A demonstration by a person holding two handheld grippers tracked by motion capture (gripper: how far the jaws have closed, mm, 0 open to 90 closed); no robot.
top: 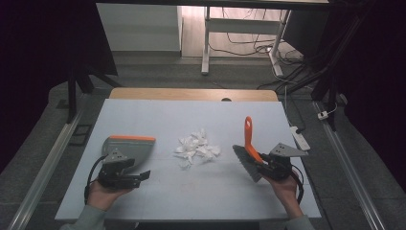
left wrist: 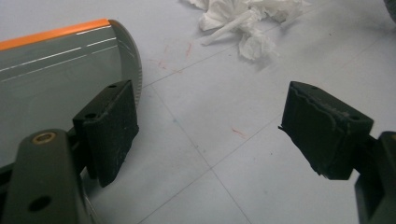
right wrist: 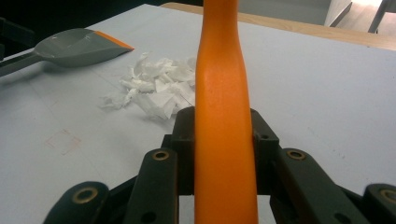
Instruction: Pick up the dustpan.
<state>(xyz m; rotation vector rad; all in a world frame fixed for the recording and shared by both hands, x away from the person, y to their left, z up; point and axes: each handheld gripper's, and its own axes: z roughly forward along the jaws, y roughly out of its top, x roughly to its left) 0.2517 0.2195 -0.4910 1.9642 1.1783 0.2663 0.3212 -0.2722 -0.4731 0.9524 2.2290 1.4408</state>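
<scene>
High view first, from left to right: my left gripper sits low at the near left of the table, jaws spread with nothing between them, just beside the grey dustpan with its orange lip. The pan lies flat and I have not taken hold of it. In the left gripper view the pan lies off my left jaw, bare table between the pads.

At the middle lies the heap of torn white paper, apart from both tools.

On the right, my right gripper is clenched on the orange brush, its bristles resting on the table toward the paper. The right gripper view shows the handle squeezed between my jaws.

My worry: if I sweep while the pan is loose, the brush could shove it away and scatter scraps past its lip. A hard stroke might also flick the light paper off the table.
</scene>
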